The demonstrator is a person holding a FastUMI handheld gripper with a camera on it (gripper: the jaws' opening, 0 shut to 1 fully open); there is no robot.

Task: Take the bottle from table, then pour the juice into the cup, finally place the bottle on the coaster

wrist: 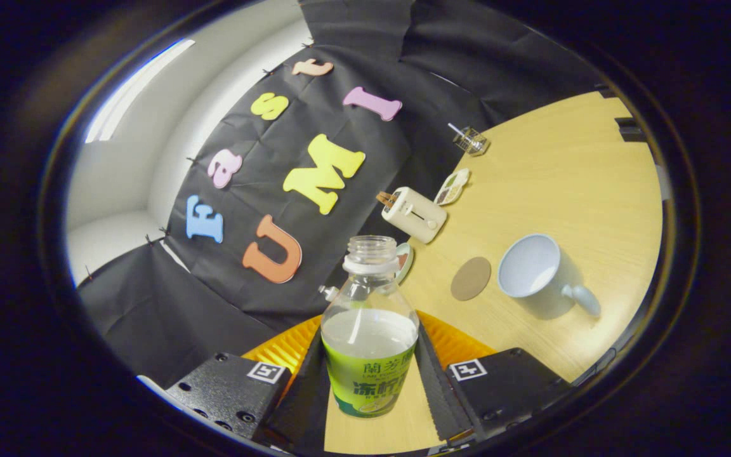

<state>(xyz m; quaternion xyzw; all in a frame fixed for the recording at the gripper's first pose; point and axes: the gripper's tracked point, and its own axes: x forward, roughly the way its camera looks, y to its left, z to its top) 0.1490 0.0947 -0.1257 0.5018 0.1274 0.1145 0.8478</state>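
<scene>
The bottle was clear glossy plastic with a smooth printed label, clamped between the gripper fingers. The table showed matt pale wood grain. The cup to the right looked glazed ceramic, the coaster dull and cork-like. The far toaster seemed smooth plastic.

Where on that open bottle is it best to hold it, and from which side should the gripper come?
Around the labelled lower body, from the side, as the gripper holds it now, one finger against each flank. The bottle is widest and straight-walled there, while the neck is narrow and the mouth uncapped, so a low side grip probably steadies it and leaves the mouth free to pour toward the cup.
</scene>
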